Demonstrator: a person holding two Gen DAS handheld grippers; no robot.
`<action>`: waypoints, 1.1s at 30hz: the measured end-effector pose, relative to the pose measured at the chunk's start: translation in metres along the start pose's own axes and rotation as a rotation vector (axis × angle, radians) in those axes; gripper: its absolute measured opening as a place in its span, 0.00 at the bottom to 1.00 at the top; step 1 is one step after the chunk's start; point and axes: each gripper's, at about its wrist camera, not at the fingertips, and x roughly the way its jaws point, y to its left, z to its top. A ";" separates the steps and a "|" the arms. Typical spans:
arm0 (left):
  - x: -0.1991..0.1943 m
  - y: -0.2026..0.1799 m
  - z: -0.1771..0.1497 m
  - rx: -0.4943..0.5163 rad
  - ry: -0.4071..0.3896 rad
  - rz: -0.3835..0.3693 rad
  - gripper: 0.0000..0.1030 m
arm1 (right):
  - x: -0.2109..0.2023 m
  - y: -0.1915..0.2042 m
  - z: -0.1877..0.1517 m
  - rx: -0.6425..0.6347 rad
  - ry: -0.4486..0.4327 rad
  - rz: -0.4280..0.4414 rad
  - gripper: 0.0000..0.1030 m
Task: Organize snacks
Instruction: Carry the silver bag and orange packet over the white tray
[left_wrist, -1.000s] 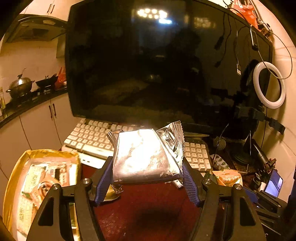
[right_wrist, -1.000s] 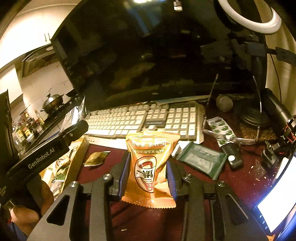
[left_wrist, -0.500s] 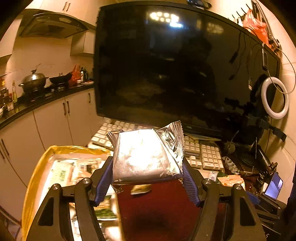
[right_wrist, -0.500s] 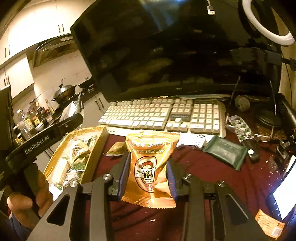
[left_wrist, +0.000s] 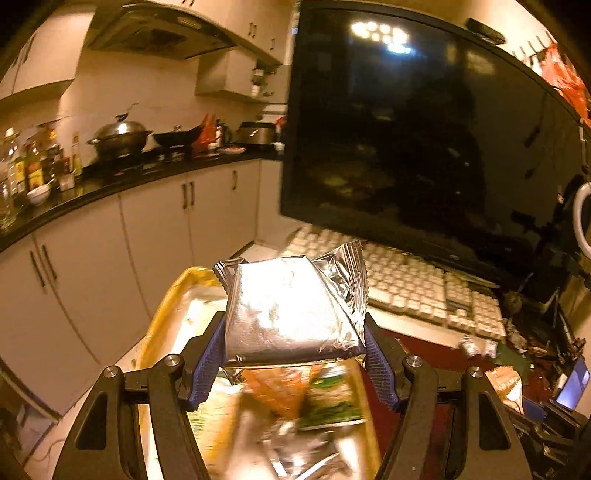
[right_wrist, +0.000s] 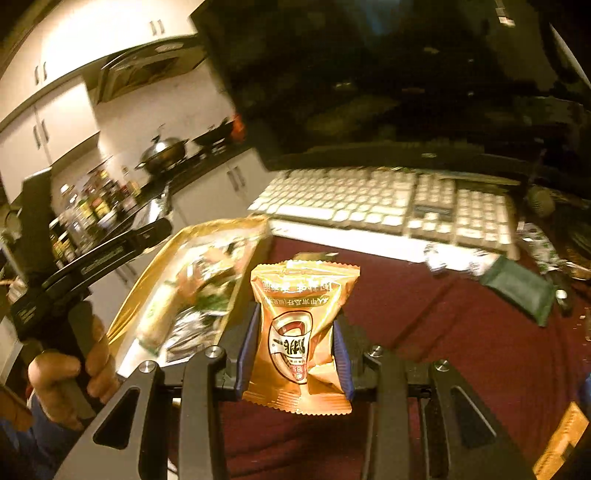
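The left tool (left_wrist: 293, 356) is gripping a silver foil packet (left_wrist: 291, 310) lying flat, crimped ends sideways; the right tool (right_wrist: 293, 356) is clamping an orange snack pouch (right_wrist: 301, 334) standing upright, long axis vertical.

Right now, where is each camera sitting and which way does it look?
Left wrist: on the left claw, facing along its fingers at the crinkly silver foil packet it grips, above the gold snack tray; only the claw shows.
Right wrist: on the right claw, facing the orange snack packet it grips; the left hand shows too.
Shared: tray, white keyboard, black monitor.
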 end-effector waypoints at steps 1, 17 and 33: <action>0.001 0.007 -0.002 -0.008 0.007 0.009 0.71 | 0.003 0.006 -0.001 -0.011 0.010 0.011 0.35; 0.016 0.063 -0.032 -0.035 0.132 0.026 0.71 | 0.042 0.085 -0.012 -0.154 0.141 0.144 0.35; 0.012 0.062 -0.035 0.031 0.162 0.035 0.71 | 0.069 0.104 -0.013 -0.196 0.183 0.135 0.35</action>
